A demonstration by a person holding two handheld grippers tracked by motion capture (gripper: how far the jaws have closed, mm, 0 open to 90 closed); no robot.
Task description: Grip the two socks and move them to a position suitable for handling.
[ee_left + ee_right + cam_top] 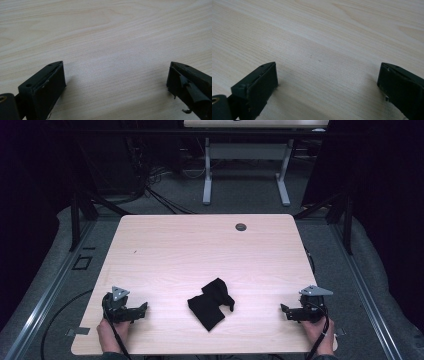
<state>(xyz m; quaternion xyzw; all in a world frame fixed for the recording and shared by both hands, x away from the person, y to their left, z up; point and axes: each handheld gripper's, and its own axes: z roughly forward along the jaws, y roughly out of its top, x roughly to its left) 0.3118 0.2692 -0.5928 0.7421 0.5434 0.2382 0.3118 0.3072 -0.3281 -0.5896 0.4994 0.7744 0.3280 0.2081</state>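
A crumpled black cloth [210, 303] lies on the light wooden table [200, 245] near its front edge, about midway across. My left gripper [141, 310] rests low at the front left, a short way left of the cloth, held by a hand. My right gripper [284, 311] rests at the front right, a little farther from the cloth. In the left gripper view the left gripper [115, 75] is open, with bare wood between its jaws. In the right gripper view the right gripper [327, 75] is open too, over bare wood.
A small round grey grommet [241, 227] is set in the table near its far edge. Behind the table stands a white-legged desk [245, 175] with cables on the grey floor. Dark frame posts [75, 220] flank the table on both sides.
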